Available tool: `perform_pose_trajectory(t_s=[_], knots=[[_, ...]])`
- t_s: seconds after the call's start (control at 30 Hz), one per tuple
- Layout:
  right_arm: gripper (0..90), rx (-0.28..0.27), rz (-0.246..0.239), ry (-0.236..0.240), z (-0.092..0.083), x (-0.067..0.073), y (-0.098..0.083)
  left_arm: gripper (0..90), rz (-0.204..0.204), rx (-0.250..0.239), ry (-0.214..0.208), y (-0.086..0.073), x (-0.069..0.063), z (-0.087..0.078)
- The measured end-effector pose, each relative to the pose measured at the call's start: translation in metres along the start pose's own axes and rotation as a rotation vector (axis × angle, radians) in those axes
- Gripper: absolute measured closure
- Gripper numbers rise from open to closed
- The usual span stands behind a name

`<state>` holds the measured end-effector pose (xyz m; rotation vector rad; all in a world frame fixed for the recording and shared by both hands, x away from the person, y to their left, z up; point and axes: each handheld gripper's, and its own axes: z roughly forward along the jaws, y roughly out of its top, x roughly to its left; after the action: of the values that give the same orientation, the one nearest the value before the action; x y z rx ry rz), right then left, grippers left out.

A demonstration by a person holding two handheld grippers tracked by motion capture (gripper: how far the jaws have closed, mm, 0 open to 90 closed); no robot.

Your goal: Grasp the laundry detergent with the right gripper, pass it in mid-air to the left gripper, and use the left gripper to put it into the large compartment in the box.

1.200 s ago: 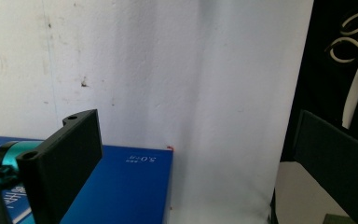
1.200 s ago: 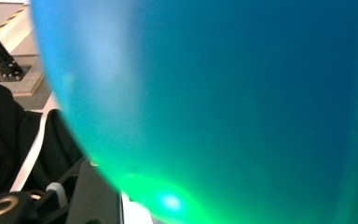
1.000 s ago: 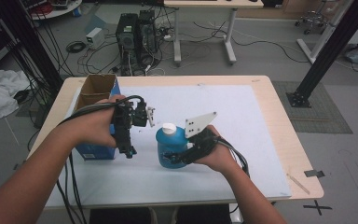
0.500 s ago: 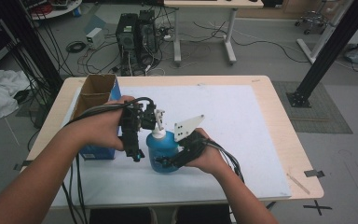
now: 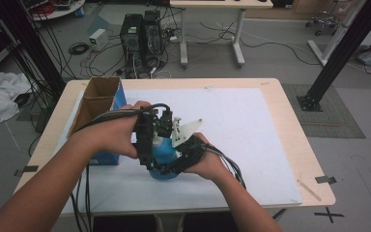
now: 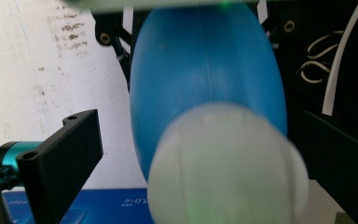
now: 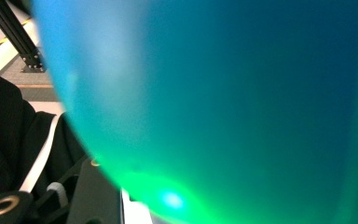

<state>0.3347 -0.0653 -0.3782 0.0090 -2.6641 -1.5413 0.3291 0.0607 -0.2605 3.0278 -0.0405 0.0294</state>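
A blue plastic bottle with a white round cap stands on the white mat near the table's front. My right gripper is shut on the bottle's body from the right, and in the right gripper view the blue bottle sits pressed close between the jaws. My left gripper comes down from above and to the left. In the left gripper view my left gripper is open, its jaws on either side of the cap with a gap at the left one. The bottle body extends beyond the cap.
An open cardboard box stands at the table's left edge, with a blue box beside it under my left hand. The white mat covers most of the wooden table. Cables trail from both grippers toward the front edge.
The right gripper carried the bottle left and toward the front edge. The left gripper moved right over the bottle, and its jaws now flank the cap.
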Motion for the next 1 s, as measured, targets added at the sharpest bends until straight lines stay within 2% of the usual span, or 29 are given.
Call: perform_pose_trajectory(t_s=[0.33,0.4,0.43,0.63,0.67,0.7,1.0], knots=[[46.0,-0.004,0.007,0.002,0.006,-0.0011,0.0026,1.8,-0.008,0.027,0.009,0.0018,0.0004,0.0049],[46.1,0.002,-0.019,-0.012,0.0059,-0.003,0.0024,1.8,-0.011,0.029,0.01,0.0027,0.0,0.0061],[46.0,-0.006,0.007,0.004,0.0059,-0.0009,0.003,1.8,-0.008,0.032,0.009,0.0031,0.0002,0.0064],[46.1,-0.007,0.008,0.002,0.0059,-0.0005,0.0034,2.7,-0.002,0.034,0.016,0.0048,0.0001,0.0075],[46.1,-0.008,0.013,-0.001,0.0059,-0.0007,0.0035,8.1,0.007,0.042,0.024,0.0048,0.0,0.0069],[46.1,-0.01,0.011,0.0,0.0057,-0.0011,0.0035,9.4,0.006,0.042,0.02,0.0046,0.0003,0.0071],[46.1,-0.006,0.018,0.0,0.0074,-0.0019,0.0036,11.8,0.001,0.047,0.026,0.0048,0.0008,0.008]])
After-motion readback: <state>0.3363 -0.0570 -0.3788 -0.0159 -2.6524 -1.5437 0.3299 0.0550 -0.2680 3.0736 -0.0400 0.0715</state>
